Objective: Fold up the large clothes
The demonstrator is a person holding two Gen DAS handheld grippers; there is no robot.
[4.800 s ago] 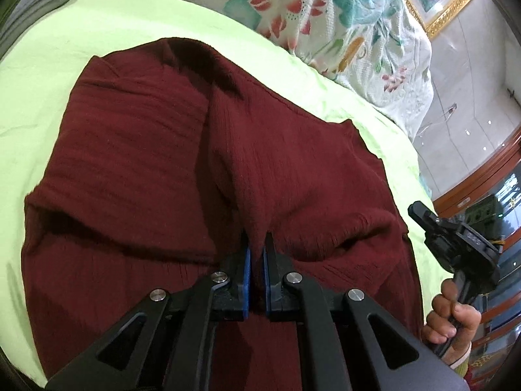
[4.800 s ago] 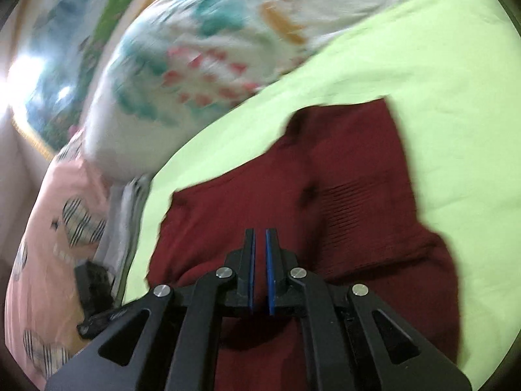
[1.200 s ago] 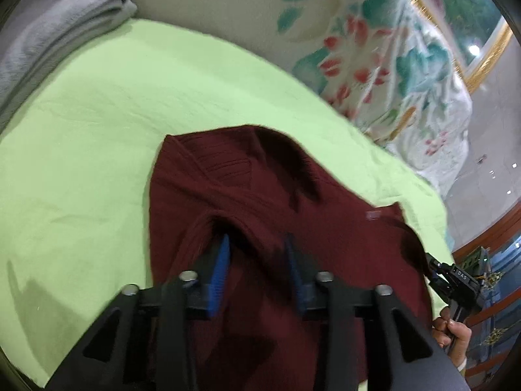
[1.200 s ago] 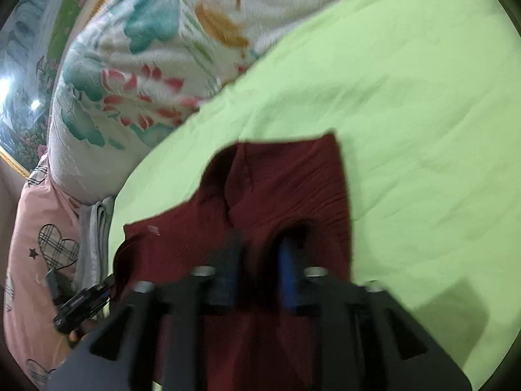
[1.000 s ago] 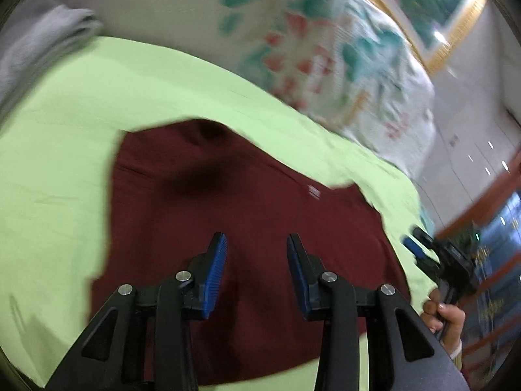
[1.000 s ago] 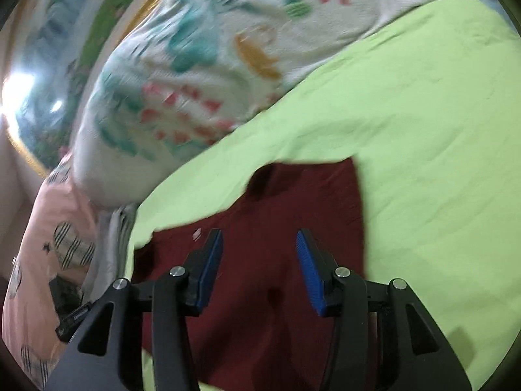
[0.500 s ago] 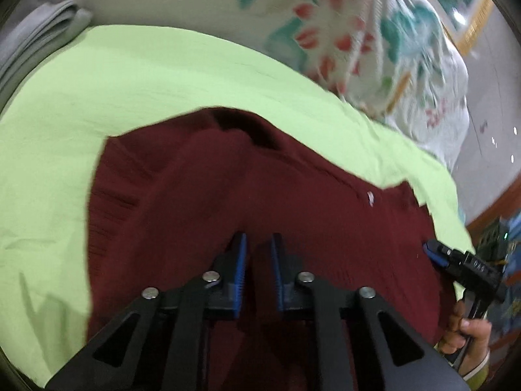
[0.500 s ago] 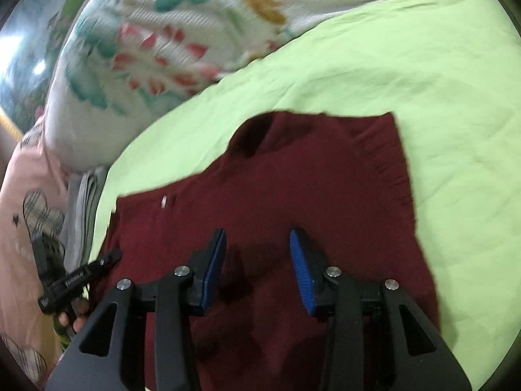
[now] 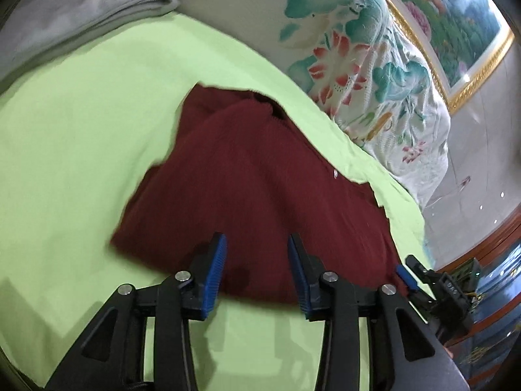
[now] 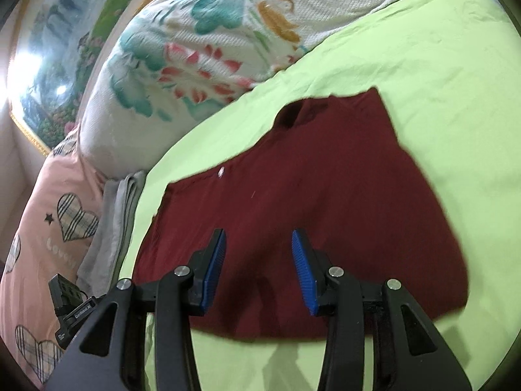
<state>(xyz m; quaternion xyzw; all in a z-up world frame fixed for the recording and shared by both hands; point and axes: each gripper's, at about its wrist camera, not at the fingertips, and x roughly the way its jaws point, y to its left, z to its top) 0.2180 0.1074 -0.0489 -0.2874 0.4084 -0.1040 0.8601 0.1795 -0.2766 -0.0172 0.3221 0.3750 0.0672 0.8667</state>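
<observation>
A dark red knit garment (image 9: 260,179) lies folded flat on the green sheet (image 9: 81,130), its neckline at the far end. My left gripper (image 9: 256,244) hovers over the garment's near edge. Its jaws are opening, and nothing is pinched between the blue pads. In the right wrist view the same garment (image 10: 325,195) spreads ahead. My right gripper (image 10: 258,238) is open above its near edge, holding nothing. The right gripper (image 9: 423,280) also shows at the garment's right corner in the left wrist view. The left gripper (image 10: 68,309) shows at the lower left of the right wrist view.
A floral quilt (image 9: 374,81) is bunched behind the garment. Folded grey cloth (image 9: 81,9) lies at the far left, beside a pink heart-print pillow (image 10: 49,228). A gold-framed painting (image 9: 456,16) hangs on the wall. Bare green sheet (image 10: 439,65) surrounds the garment.
Half a second ago the left jaws were nearly shut over the cloth; now they stand apart. Both grippers have drawn back toward the garment's near edge. The garment lies flatter.
</observation>
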